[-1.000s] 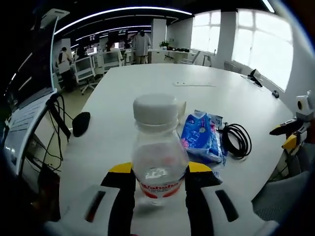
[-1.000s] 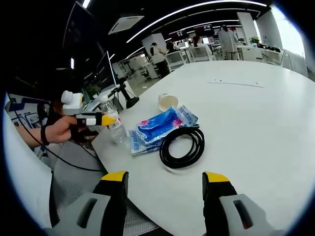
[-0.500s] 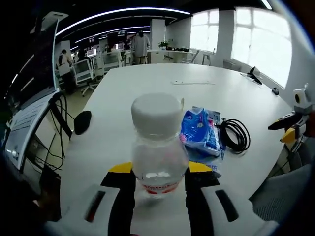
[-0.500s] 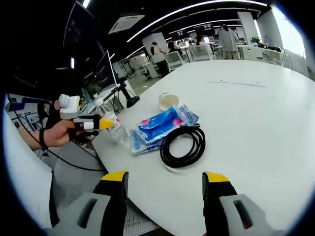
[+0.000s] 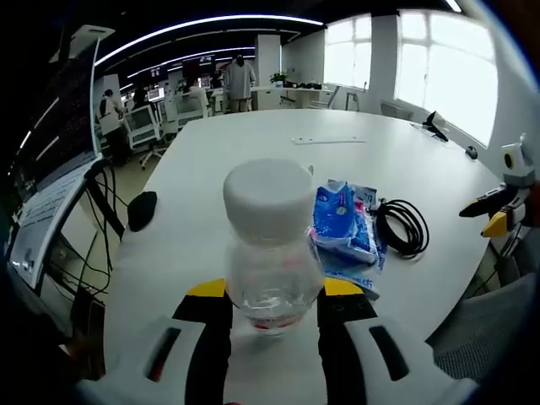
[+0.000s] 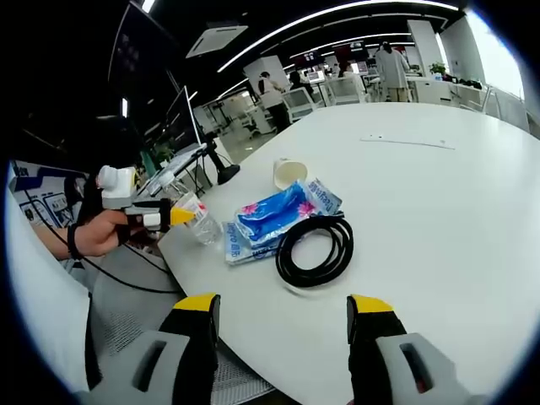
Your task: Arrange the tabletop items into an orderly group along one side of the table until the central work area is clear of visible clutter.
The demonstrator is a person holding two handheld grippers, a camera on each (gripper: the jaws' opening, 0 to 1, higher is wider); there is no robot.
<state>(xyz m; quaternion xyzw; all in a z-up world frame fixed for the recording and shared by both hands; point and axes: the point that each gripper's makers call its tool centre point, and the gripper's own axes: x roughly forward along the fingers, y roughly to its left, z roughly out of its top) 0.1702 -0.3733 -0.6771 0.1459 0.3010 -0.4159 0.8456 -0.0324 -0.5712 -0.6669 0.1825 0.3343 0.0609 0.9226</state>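
Note:
A clear water bottle point(image 5: 270, 261) with a white cap sits between the yellow-tipped jaws of my left gripper point(image 5: 274, 288), which is shut on it. In the right gripper view the bottle point(image 6: 197, 221) leans in the left gripper point(image 6: 173, 216) at the table's near corner, a hand holding the tool. A blue packet point(image 5: 342, 224) point(image 6: 274, 215), a coiled black cable point(image 5: 403, 228) point(image 6: 316, 249) and a paper cup point(image 6: 289, 173) lie close together on the white table point(image 6: 439, 219). My right gripper point(image 6: 283, 304) is open over the table edge and holds nothing; it also shows as the right gripper point(image 5: 494, 215).
A black rounded object point(image 5: 141, 210) lies near the table's left edge. A thin pale strip point(image 6: 407, 142) rests farther out. A small black device point(image 5: 436, 129) sits at the far right edge. Office chairs, desks and people stand beyond the table.
The left gripper has raised and tilted the bottle, so its base has left the table and its cap leans back. The right gripper has stayed still and open.

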